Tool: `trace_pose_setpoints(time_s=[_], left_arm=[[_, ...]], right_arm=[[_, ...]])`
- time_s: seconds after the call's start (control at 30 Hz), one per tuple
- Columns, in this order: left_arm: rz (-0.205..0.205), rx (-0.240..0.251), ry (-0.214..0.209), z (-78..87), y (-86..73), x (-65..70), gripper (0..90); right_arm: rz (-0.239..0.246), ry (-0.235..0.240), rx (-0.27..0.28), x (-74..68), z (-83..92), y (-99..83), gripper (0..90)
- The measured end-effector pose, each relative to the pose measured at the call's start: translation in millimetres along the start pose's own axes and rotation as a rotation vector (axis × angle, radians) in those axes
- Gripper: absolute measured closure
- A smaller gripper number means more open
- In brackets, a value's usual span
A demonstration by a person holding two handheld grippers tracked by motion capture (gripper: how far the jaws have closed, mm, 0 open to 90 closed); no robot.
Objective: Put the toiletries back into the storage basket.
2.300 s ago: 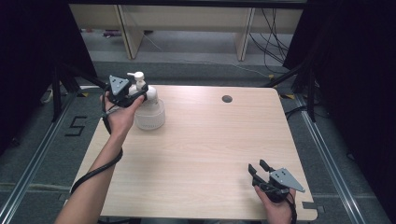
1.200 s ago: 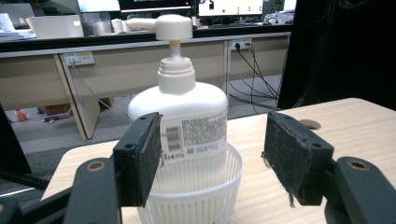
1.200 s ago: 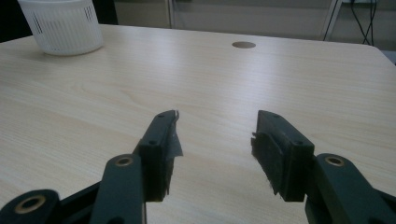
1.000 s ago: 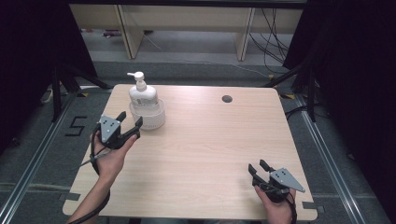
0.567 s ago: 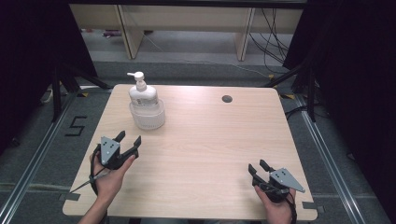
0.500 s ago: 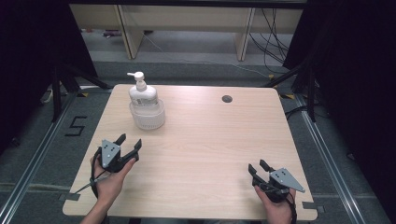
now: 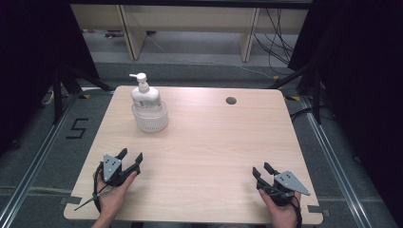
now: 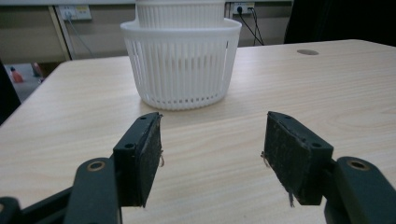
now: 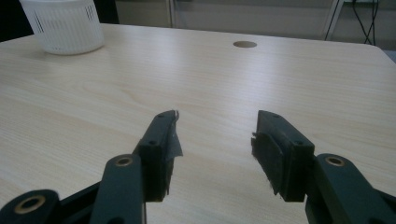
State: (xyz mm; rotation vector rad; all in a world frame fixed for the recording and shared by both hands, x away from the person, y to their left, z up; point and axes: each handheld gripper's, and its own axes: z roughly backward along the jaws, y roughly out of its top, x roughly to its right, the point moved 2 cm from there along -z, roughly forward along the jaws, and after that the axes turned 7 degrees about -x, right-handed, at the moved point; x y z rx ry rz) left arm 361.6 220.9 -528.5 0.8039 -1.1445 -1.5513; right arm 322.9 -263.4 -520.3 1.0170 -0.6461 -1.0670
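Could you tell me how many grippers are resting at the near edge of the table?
2: the left gripper at the near-left corner, jaws open, and the right gripper at the near-right corner, jaws open; both are empty.

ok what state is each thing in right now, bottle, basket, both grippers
pump bottle: upright, standing inside the basket
white basket: upright on the table, holding the bottle
left gripper: open, empty, near the table's front left edge, apart from the basket
right gripper: open, empty, at the table's front right
table: bare between the grippers

pump bottle (image 8: pixel 180 8) — top cropped, basket-hidden below
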Motion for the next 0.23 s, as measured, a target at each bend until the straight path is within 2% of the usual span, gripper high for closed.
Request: trace_pose_setpoints(time_s=[0.03,0.07,0.2,0.23], left_arm=[[-0.014,-0.007,0.006,0.9,0.3,-0.4,36.1],[-0.008,-0.004,0.008,0.2,0.3,-0.5,36.1],[-0.007,-0.008,0.008,-0.1,0.6,-1.6,36.2],[-0.01,-0.009,0.007,-0.1,0.7,-1.5,36.1]], right_arm=[[-0.002,0.002,-0.007,0.0,0.4,0.0,49.3],[0.0,-0.003,-0.023,0.3,1.3,0.1,49.3],[-0.005,0.002,-0.001,-0.1,0.0,0.0,49.2],[0.0,-0.004,-0.024,0.1,1.4,0.0,49.2]])
